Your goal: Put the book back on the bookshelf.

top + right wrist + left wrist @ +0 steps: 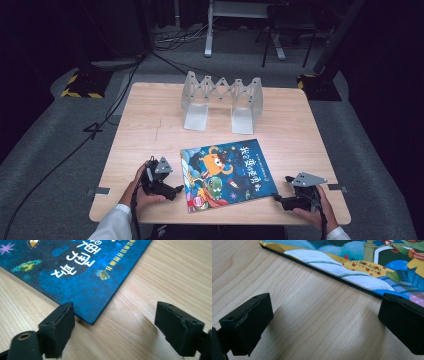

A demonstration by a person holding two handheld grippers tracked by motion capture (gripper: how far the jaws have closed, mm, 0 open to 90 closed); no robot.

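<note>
Your left tool (176, 190) sits low on the surface (150, 125), just off the book's (227, 172) left edge. Its jaws stand wide apart, with nothing between them. In the left gripper view you see bare wood grain between the two black jaws, and the book's (352, 262) edge runs slantwise across the top of the picture. The jaw at the right of that view lies just beside this edge; whether it touches the cover, you cannot tell.

Your right tool (280, 189) is at the book's near right corner, also low over the surface, and its jaws are wide too, gripping nothing. In the right gripper view the book's (75, 272) dark blue corner points down into the gap between the jaws. The jaw at the left of that view is just beside the cover's edge, and the other stands well clear on bare wood.

The book lies flat, cover up, on the near half of the surface, turned a little askew, between your two hands. Farther back, near the far edge, a grey folding rack (222, 97) stands upright, well apart from the book.
</note>
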